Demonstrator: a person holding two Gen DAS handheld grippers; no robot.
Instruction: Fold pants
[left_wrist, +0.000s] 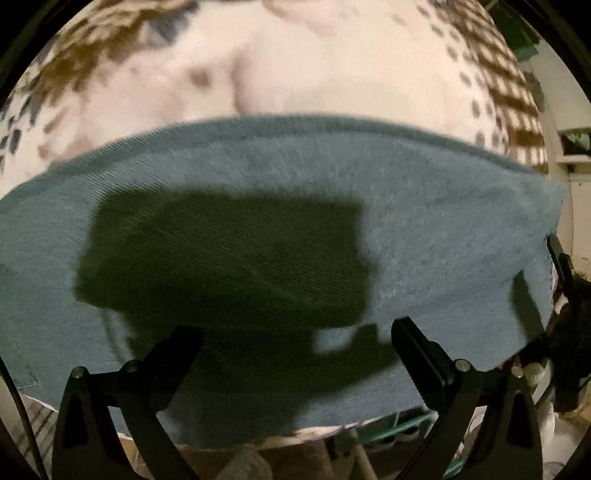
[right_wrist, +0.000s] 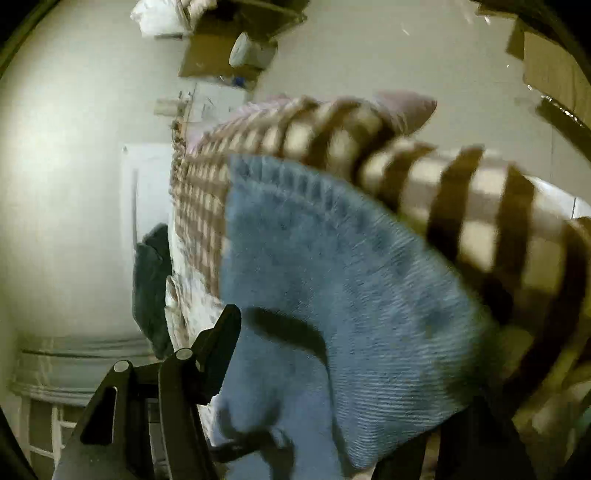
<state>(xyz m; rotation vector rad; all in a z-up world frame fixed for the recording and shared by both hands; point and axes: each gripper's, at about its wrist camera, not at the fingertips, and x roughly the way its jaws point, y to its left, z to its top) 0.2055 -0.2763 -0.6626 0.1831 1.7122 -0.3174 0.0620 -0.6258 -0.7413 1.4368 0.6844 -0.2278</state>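
Note:
Blue denim pants (left_wrist: 424, 221) lie spread across a bed in the left wrist view. My left gripper (left_wrist: 295, 332) hovers over the near part of the denim with its fingers wide apart and nothing between them; its shadow falls on the cloth. In the right wrist view the pants (right_wrist: 332, 288) hang in front of the camera. My right gripper (right_wrist: 332, 387) has its left finger (right_wrist: 221, 332) beside the cloth. The right finger is hidden behind the denim, so the grip is unclear. My right gripper also shows in the left wrist view (left_wrist: 565, 280) at the cloth's right edge.
A white bedspread with a brown and grey check pattern (left_wrist: 295, 66) covers the bed (right_wrist: 461, 192). A dark cloth (right_wrist: 151, 280) hangs by the bed's side. Cardboard boxes (right_wrist: 229, 44) lie on the pale floor. A teal rack (left_wrist: 399, 428) stands below the bed edge.

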